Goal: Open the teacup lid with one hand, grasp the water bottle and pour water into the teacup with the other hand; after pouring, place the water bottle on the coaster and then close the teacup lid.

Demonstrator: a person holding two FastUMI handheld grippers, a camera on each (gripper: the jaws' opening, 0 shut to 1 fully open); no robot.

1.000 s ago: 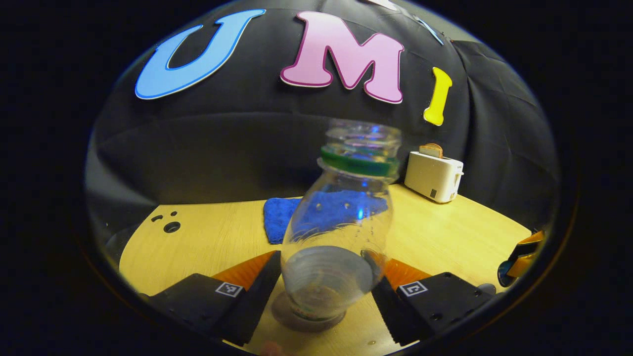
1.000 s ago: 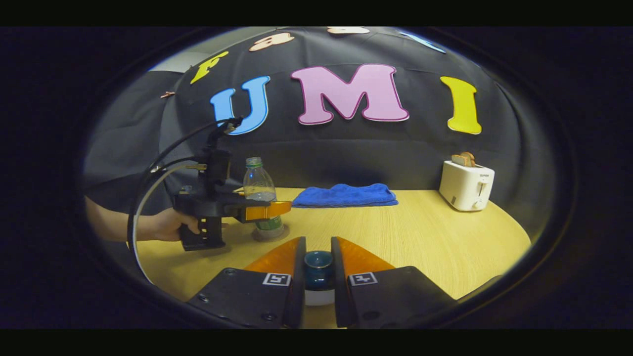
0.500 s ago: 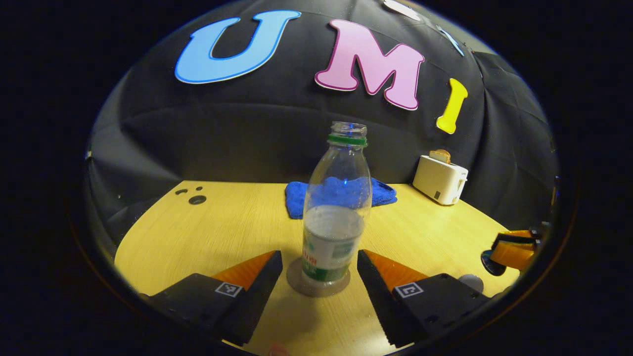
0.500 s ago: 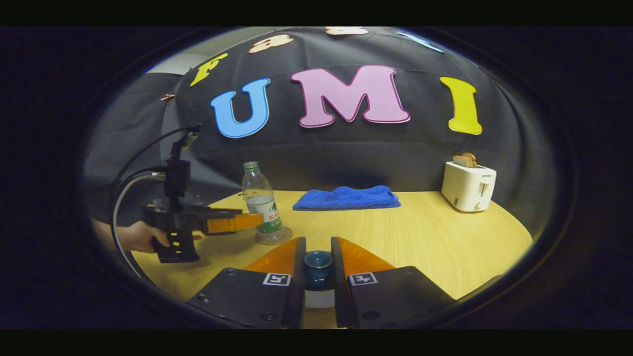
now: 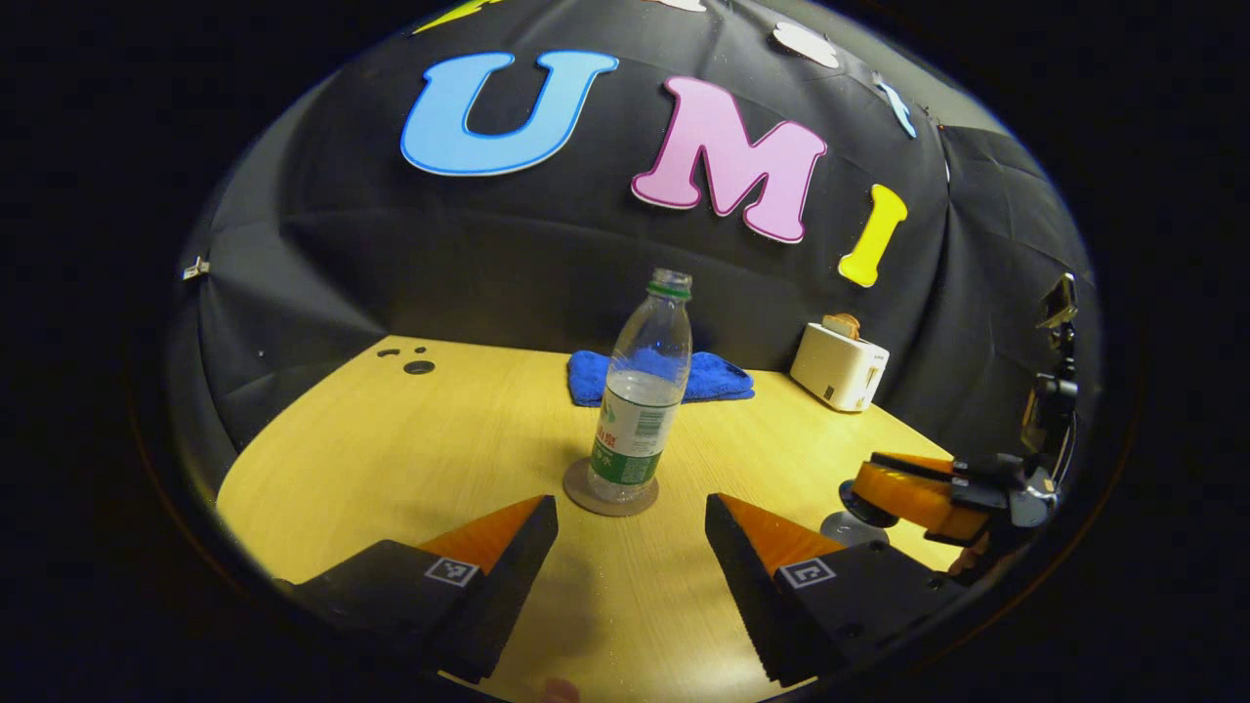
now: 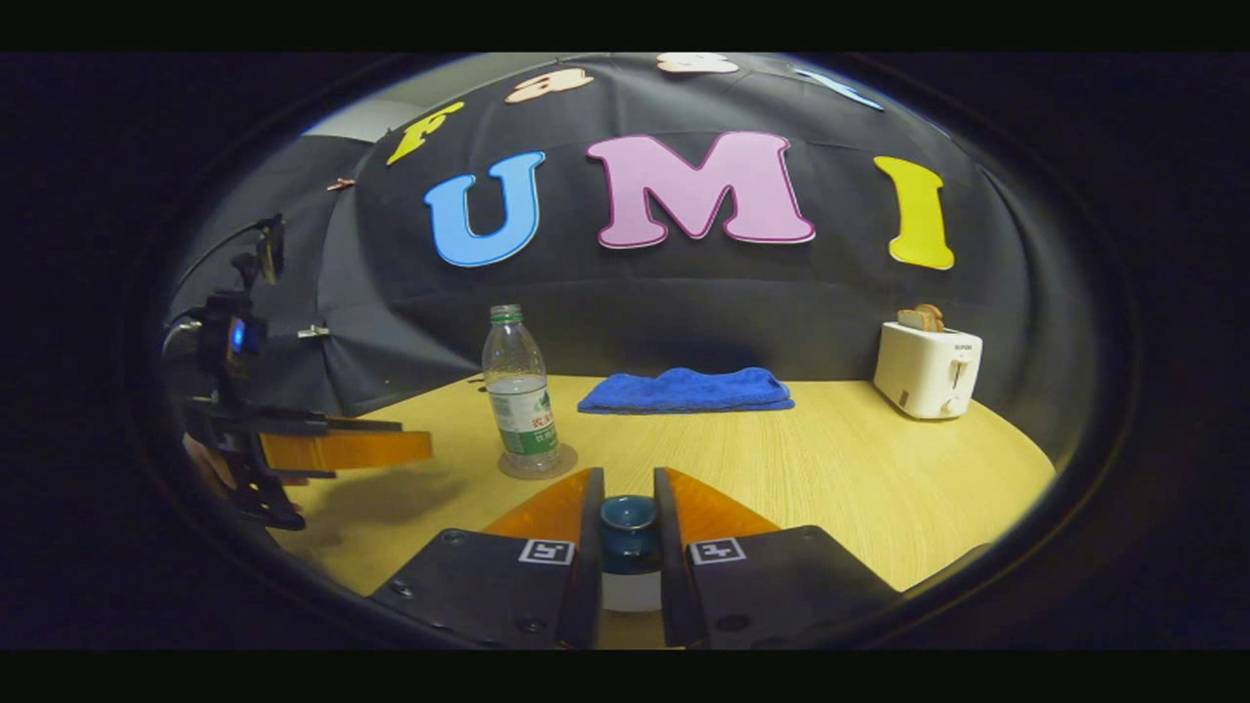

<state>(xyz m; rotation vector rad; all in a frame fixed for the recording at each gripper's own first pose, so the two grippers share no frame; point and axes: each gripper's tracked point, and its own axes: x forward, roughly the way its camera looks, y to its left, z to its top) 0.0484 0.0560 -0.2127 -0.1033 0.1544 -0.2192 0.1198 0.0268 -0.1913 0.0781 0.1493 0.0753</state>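
The bottle (image 5: 640, 391) stands upright on the coaster (image 5: 611, 488), uncapped, part full of water, and serves here as the landmark. In the left gripper view it is ahead of the left gripper (image 5: 630, 532), centred on the gap between the two fingers but well clear of both; those fingers stand wide apart with nothing between them. In the right gripper view the same gripper (image 6: 327, 449) hangs to the left of the bottle (image 6: 520, 395), apart from it, its orange fingers pointing toward the bottle and casting a shadow on the table below. The coaster (image 6: 537, 464) shows as a thin round disc under the bottle's base. To the right of the bottle and nearer the camera in the right gripper view, the right gripper (image 6: 627, 527) has its fingers drawn close on the dark blue lid (image 6: 628, 516), one finger on each side, with the white cup (image 6: 630, 591) showing directly beneath; whether the lid sits on the cup or is raised off it cannot be told. In the left gripper view the right gripper (image 5: 913, 493) appears far to the right of the bottle, low over the table. Behind the bottle lies a folded blue cloth (image 6: 684, 389), and farther right of it a white toaster (image 6: 928, 369) with a slice of bread in its slot. Nothing stands between the bottle and the left gripper. All rests on a light wooden table (image 6: 830, 469), with black cloth behind it.
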